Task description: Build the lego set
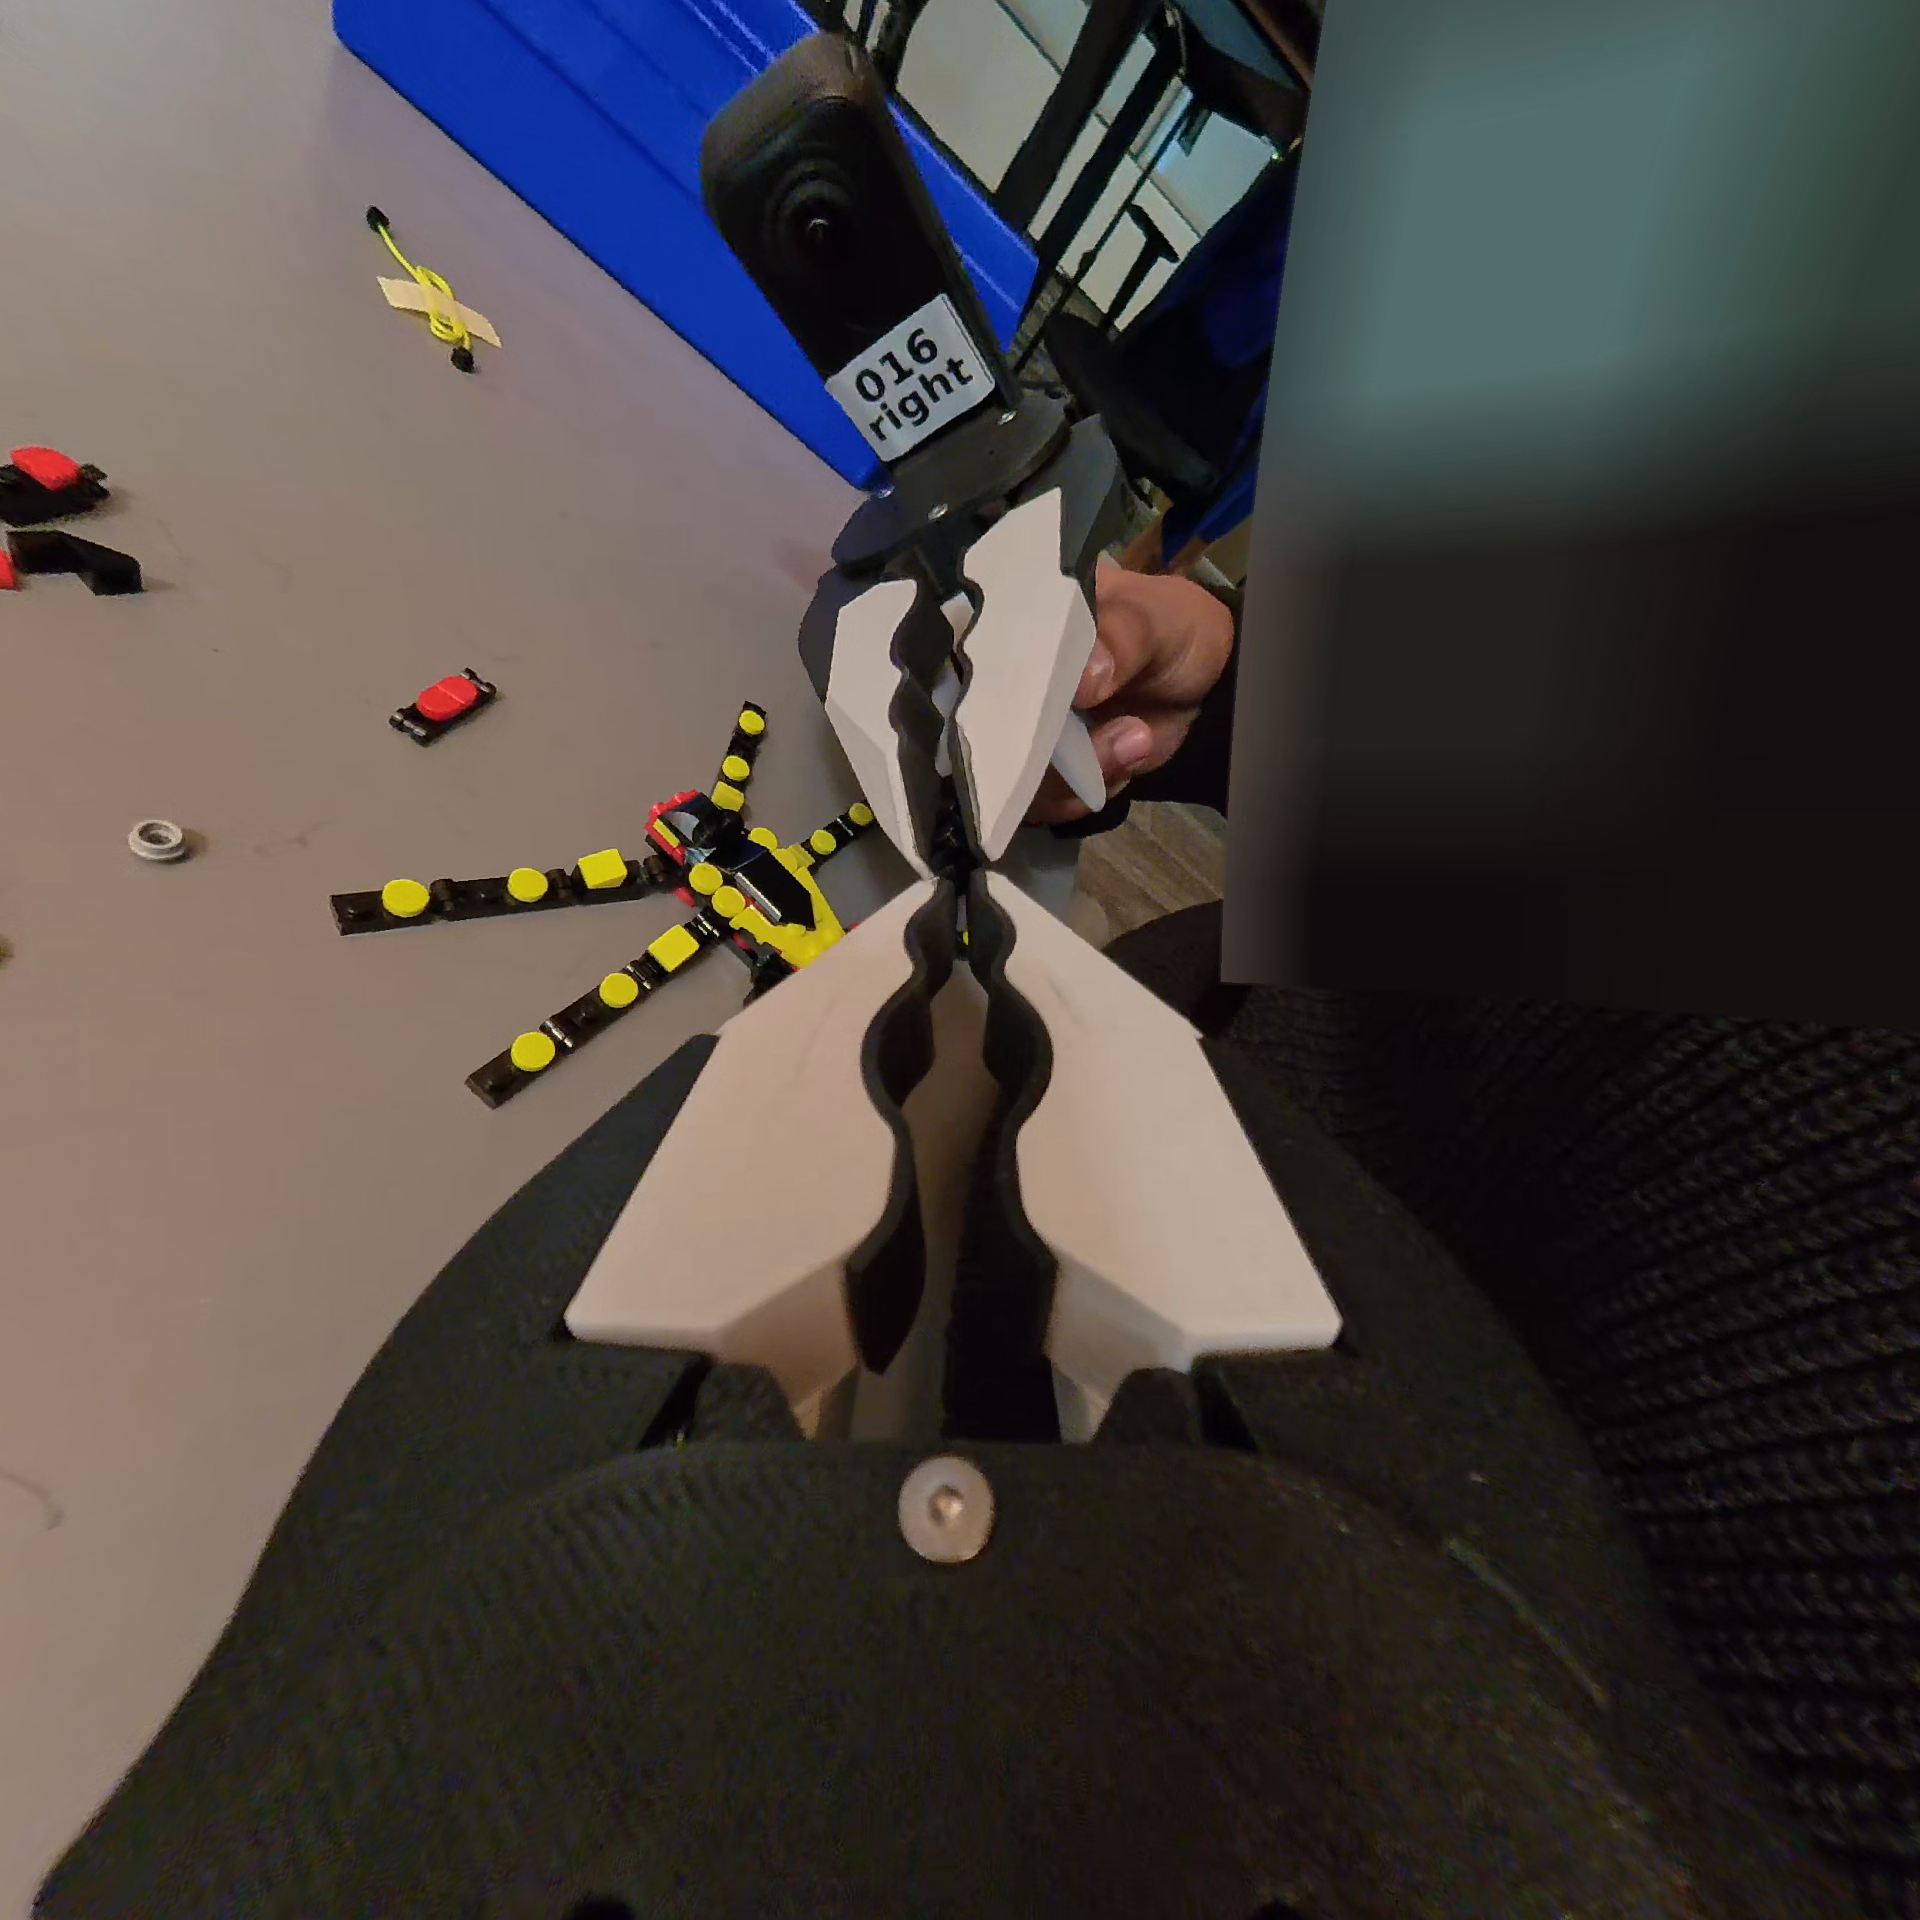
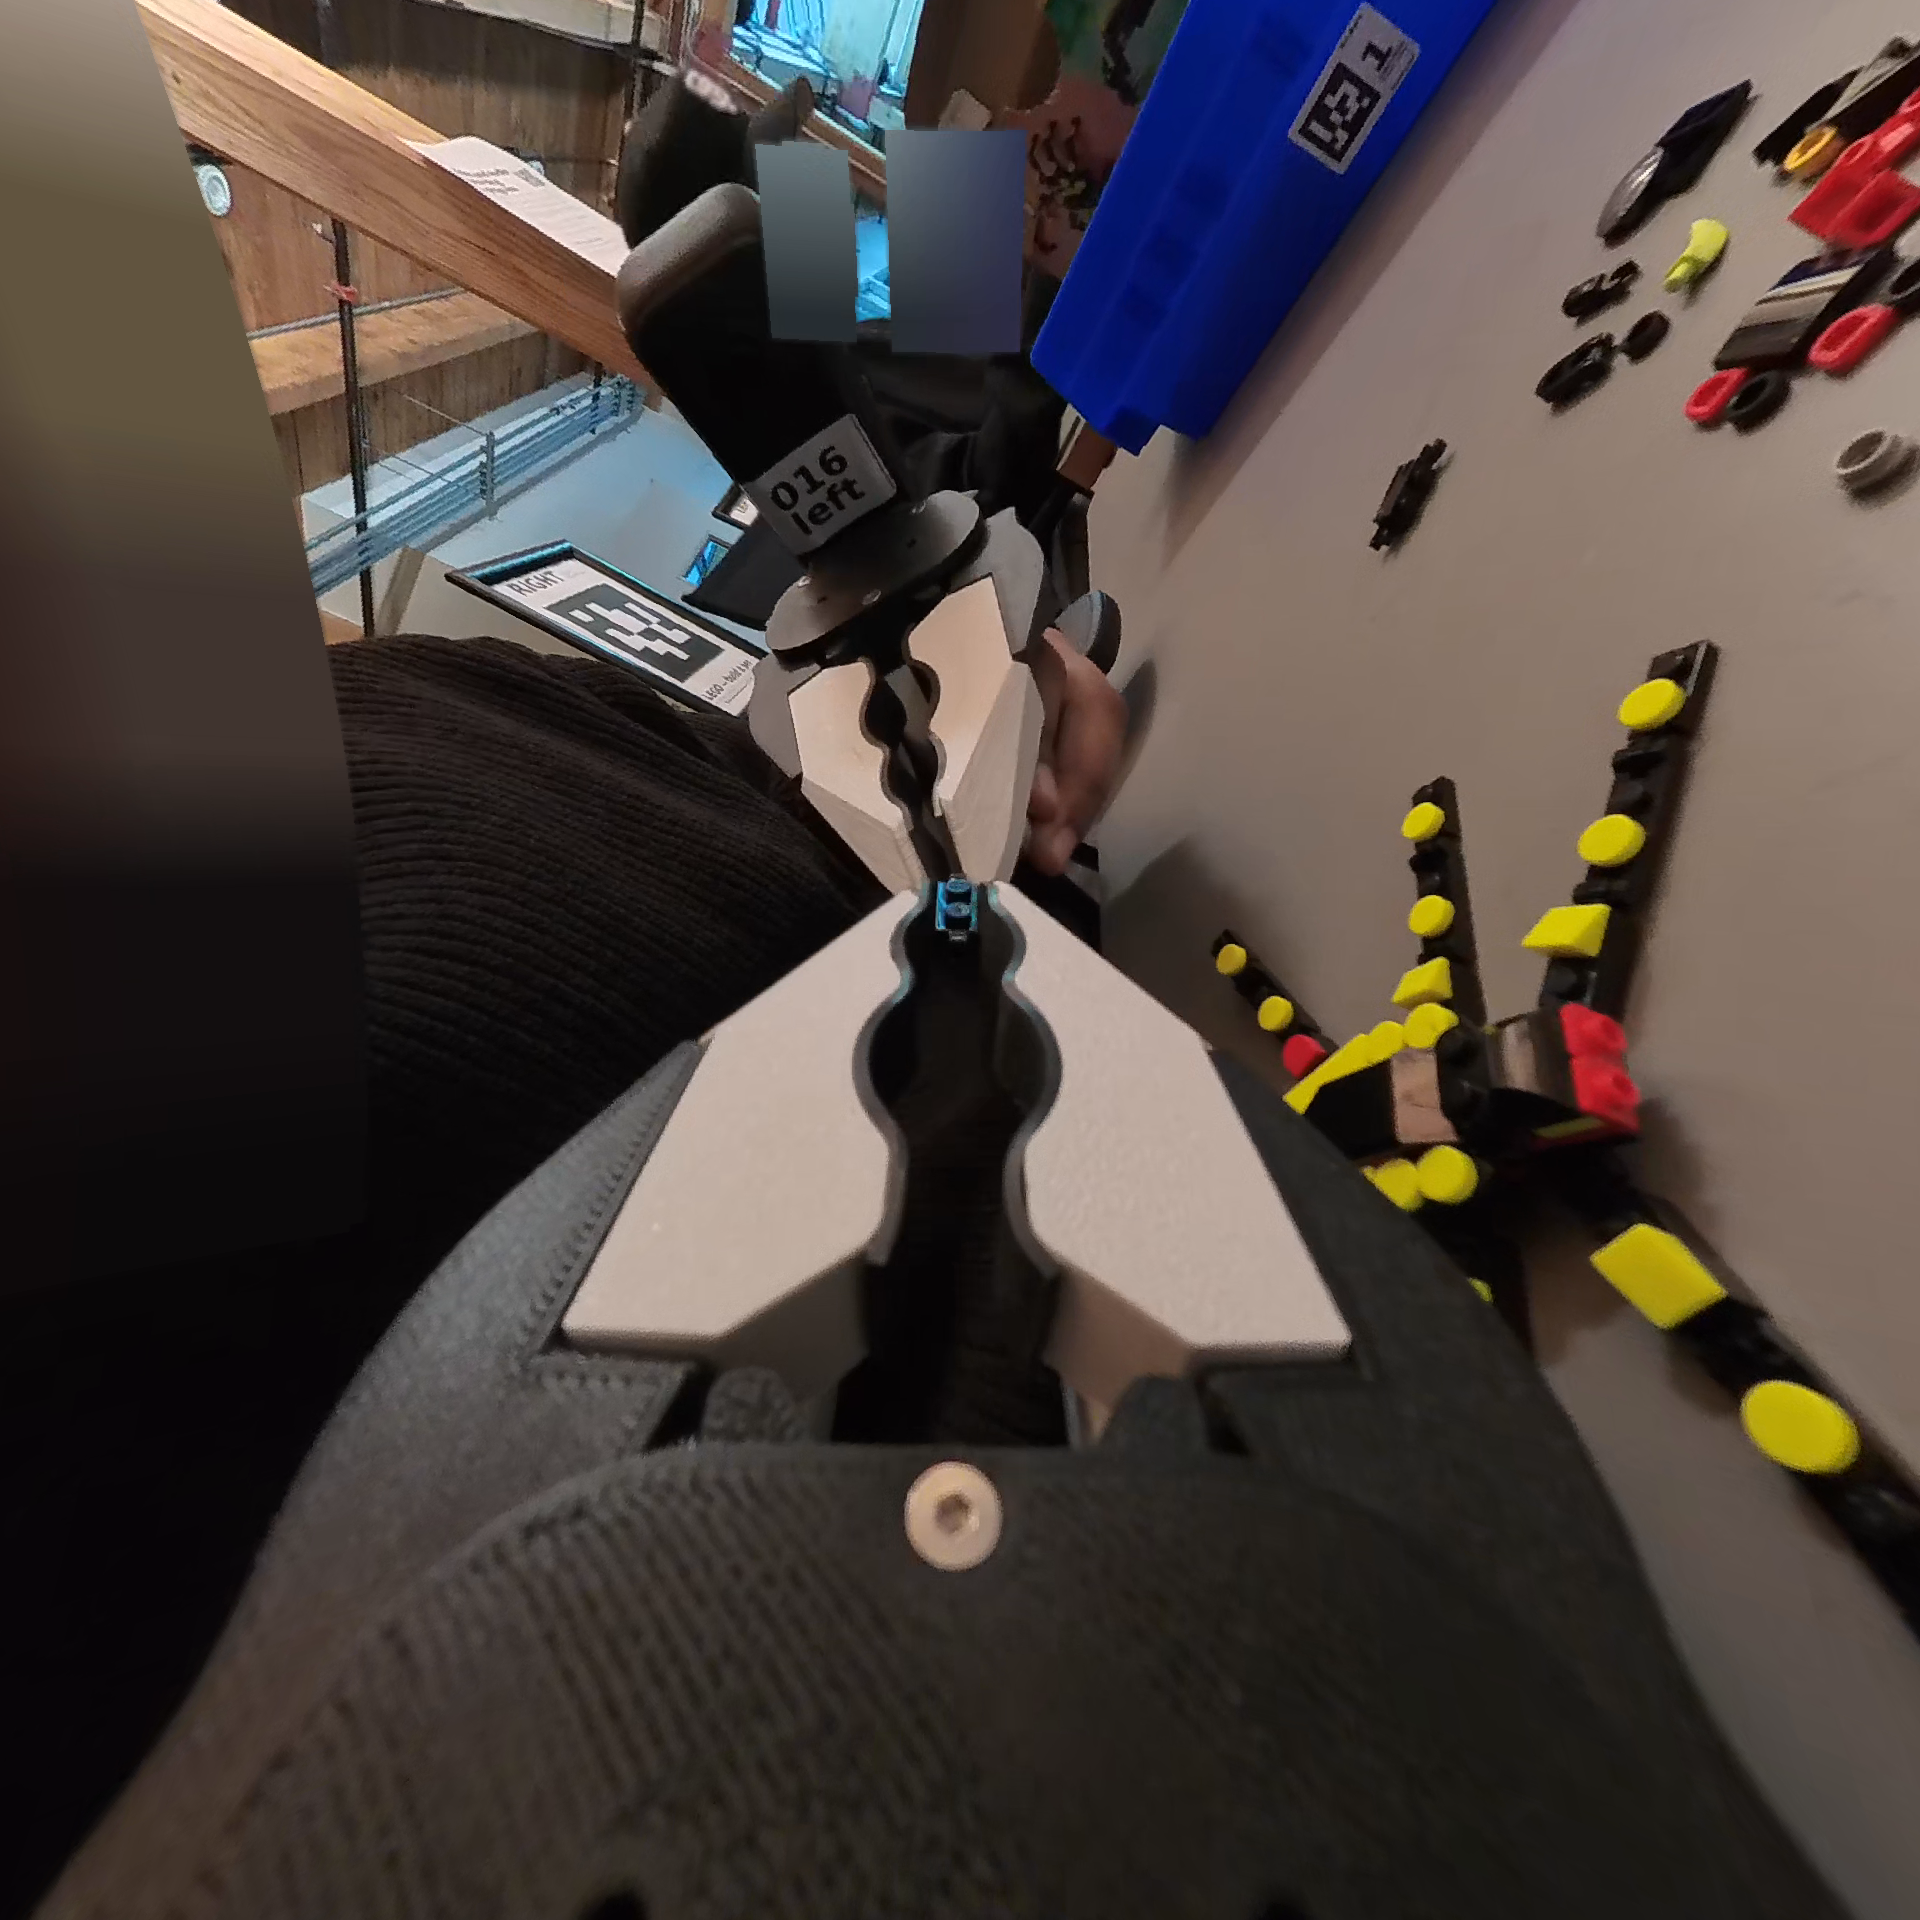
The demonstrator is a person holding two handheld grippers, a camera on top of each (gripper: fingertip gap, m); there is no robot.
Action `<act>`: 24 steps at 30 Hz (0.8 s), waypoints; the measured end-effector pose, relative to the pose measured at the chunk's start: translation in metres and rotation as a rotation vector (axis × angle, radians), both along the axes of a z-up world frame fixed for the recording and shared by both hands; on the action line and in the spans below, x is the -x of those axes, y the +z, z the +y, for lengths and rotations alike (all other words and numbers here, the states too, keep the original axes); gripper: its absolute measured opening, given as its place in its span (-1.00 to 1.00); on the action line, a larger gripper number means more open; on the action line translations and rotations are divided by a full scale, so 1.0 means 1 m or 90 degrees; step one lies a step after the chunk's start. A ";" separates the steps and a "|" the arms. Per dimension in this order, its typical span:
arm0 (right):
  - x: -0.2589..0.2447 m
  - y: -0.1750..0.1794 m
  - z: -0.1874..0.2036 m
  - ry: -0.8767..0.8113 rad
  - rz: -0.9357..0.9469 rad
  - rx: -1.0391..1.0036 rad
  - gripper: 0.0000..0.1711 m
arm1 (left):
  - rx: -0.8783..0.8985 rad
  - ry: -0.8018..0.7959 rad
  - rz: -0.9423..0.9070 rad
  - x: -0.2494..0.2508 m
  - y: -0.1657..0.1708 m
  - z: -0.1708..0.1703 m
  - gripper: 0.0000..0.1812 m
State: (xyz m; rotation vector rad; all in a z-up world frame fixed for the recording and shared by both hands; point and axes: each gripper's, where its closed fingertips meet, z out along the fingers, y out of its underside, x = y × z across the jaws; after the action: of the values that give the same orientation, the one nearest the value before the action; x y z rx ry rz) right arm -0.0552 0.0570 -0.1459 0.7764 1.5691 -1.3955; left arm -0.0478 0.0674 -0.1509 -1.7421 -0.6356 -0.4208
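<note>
My two grippers meet tip to tip in the air beside the table edge. In the right wrist view, my right gripper [image 2: 956, 906] is shut on a small dark studded Lego piece [image 2: 956, 914]. My left gripper [image 2: 948, 871] comes from above, shut, its tips pressed against the same piece. In the left wrist view, my left gripper [image 1: 951, 891] is shut, and my right gripper [image 1: 951, 847] faces it with the dark piece [image 1: 950, 840] between its tips. The black-and-yellow spider-like model [image 1: 727, 883] lies on the grey table [image 1: 260, 1195]; it also shows in the right wrist view [image 2: 1455, 1091].
A blue bin [image 1: 623, 156] stands at the table's back, also in the right wrist view [image 2: 1247, 208]. Loose pieces lie about: a red-and-black part [image 1: 445, 704], a grey ring [image 1: 161, 840], black and red parts [image 1: 52, 488], a taped yellow cord [image 1: 436, 301], and several parts [image 2: 1818, 260]. My left and right fingertips are right by each other.
</note>
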 end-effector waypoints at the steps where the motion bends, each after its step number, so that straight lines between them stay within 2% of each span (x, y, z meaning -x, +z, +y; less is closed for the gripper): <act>1: 0.000 0.000 0.000 -0.002 -0.005 0.002 -0.93 | 0.002 0.000 0.006 0.000 0.000 0.000 -1.00; 7: 0.003 -0.001 0.000 -0.016 -0.005 -0.001 -0.93 | 0.069 0.021 0.118 0.002 -0.003 0.000 -1.00; 24: 0.020 0.005 -0.002 -0.100 -0.088 0.069 -0.94 | 0.078 0.061 0.141 0.014 0.000 -0.004 -0.99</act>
State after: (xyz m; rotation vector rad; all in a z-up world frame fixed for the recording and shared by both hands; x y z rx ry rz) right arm -0.0752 0.0547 -0.1408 0.9250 1.3386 -1.4930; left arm -0.0620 0.0636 -0.1506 -1.8349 -0.5929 -0.1212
